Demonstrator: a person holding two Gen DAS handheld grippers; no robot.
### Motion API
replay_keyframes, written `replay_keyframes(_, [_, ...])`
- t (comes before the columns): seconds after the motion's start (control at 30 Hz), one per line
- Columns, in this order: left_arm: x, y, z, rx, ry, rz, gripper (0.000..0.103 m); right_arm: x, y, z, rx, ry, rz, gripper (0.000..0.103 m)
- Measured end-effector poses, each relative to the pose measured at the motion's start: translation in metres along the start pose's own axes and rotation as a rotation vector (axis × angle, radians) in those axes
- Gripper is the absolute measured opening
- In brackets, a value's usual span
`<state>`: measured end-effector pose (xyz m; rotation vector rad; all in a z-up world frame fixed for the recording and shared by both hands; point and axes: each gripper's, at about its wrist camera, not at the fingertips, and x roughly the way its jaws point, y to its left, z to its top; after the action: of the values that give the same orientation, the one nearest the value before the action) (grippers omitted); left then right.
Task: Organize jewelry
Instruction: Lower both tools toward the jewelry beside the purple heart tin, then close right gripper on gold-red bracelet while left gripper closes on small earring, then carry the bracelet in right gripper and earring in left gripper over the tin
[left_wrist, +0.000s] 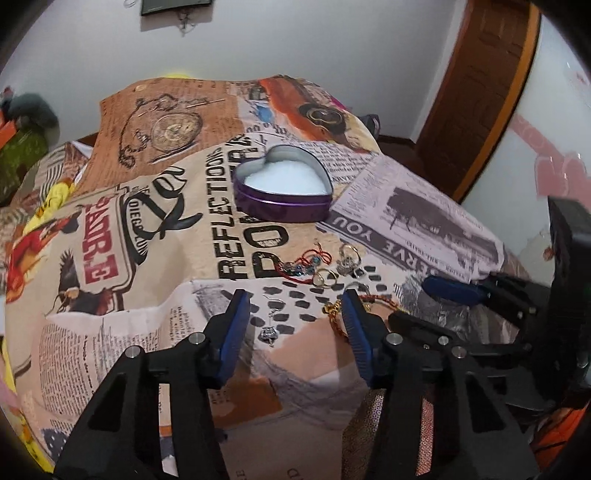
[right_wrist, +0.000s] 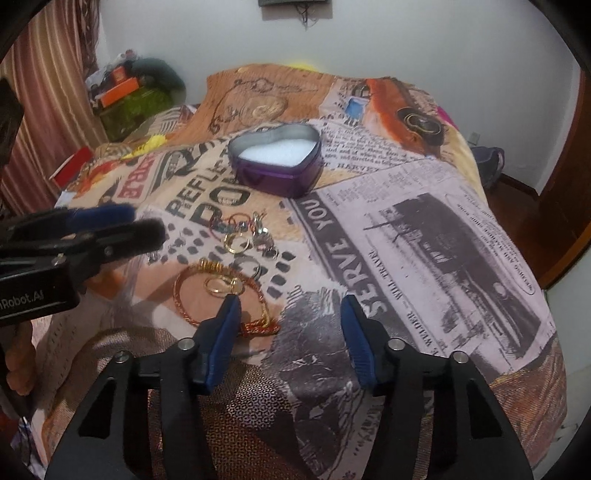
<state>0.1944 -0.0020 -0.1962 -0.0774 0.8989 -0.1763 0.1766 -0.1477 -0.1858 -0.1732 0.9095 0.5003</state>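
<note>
- My left gripper (left_wrist: 295, 306) hangs over the printed blanket (left_wrist: 155, 258) with its jaws about half apart; nothing is between the blue pads (left_wrist: 232, 328) and they press on nothing.
- Just past the gap between those pads lies a small silver earring (left_wrist: 269, 332) on the blanket, apart from both pads.
- A red cord bracelet with blue beads (left_wrist: 303, 264) lies further out, with gold rings (left_wrist: 325, 278) and silver rings (left_wrist: 347, 258) just beside it.
- A gold and red bangle (left_wrist: 338, 314) sits partly hidden behind my left gripper's right pad.
- Beyond the jewelry stands the purple heart-shaped tin (left_wrist: 284, 184), open, with a white lining inside and no pieces in it that I can see.
- My right gripper (right_wrist: 291, 321) also stands about half open and empty over the blanket.
- From the right wrist view, the bangle (right_wrist: 221, 295) lies in a loop beside that gripper's left pad (right_wrist: 221, 339); I cannot tell whether the pad touches it.
- The tin (right_wrist: 275, 162) sits well beyond, near the blanket's middle.
</note>
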Motion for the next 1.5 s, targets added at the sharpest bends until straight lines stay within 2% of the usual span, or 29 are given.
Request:
replay_keyframes(0.17, [0.002,0.007,-0.005,-0.017,0.008,0.027,0.050,0.004,0.002,-0.002,-0.025,0.006,-0.004,0.047])
replay_keyframes(0.43, [0.003,0.018,-0.014,-0.044,0.044,0.007,0.036,0.010,0.003,-0.001,-0.066,0.016,-0.006,0.037])
replay_keyframes(0.6, [0.010,0.018,-0.016,-0.047,0.067,-0.016,0.029,0.013,0.005,-0.001,-0.076,0.021,0.010,0.019])
replay_keyframes(0.67, [0.011,0.019,-0.017,-0.055,0.064,-0.022,0.028,0.014,0.005,0.000,-0.077,0.022,0.012,0.018])
replay_keyframes(0.87, [0.016,0.026,-0.018,-0.091,0.059,-0.031,0.008,0.013,-0.002,0.000,-0.040,0.012,0.016,0.010])
replay_keyframes(1.03, [0.013,0.028,-0.018,-0.100,0.047,-0.045,0.008,0.006,-0.006,0.001,-0.013,-0.004,-0.002,0.009])
replay_keyframes(1.1, [0.009,0.026,-0.017,-0.092,0.037,-0.039,0.008,0.002,-0.005,0.003,-0.012,-0.014,-0.008,0.004])
replay_keyframes(1.5, [-0.028,0.019,-0.007,-0.051,-0.067,-0.002,0.008,-0.032,-0.001,0.019,-0.007,-0.114,-0.042,0.004])
